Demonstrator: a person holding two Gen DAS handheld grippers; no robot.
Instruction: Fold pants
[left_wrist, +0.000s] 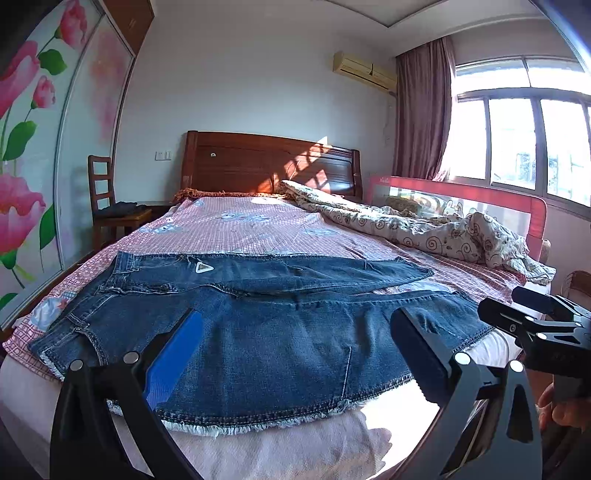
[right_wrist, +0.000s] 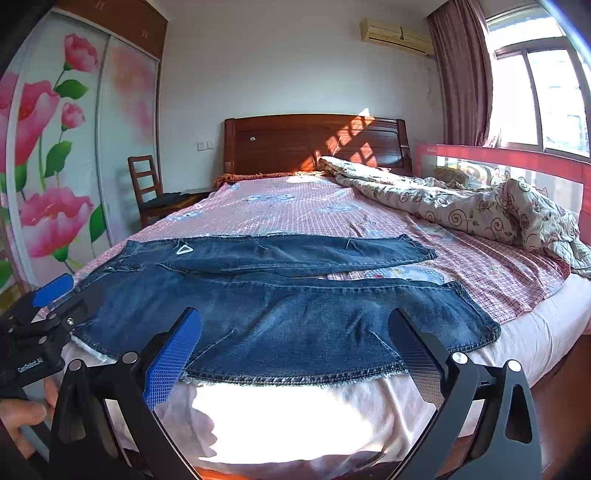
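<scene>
The near edge of the bed is unobstructed, the pants lying flat along it. A crumpled quilt and red guard rail block the right edge; a chair stands beside the far left corner.

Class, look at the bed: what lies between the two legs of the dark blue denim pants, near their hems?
A bare strip of the pink checked bedsheet shows between the legs of the dark blue denim pants, clearest in the right wrist view.
</scene>
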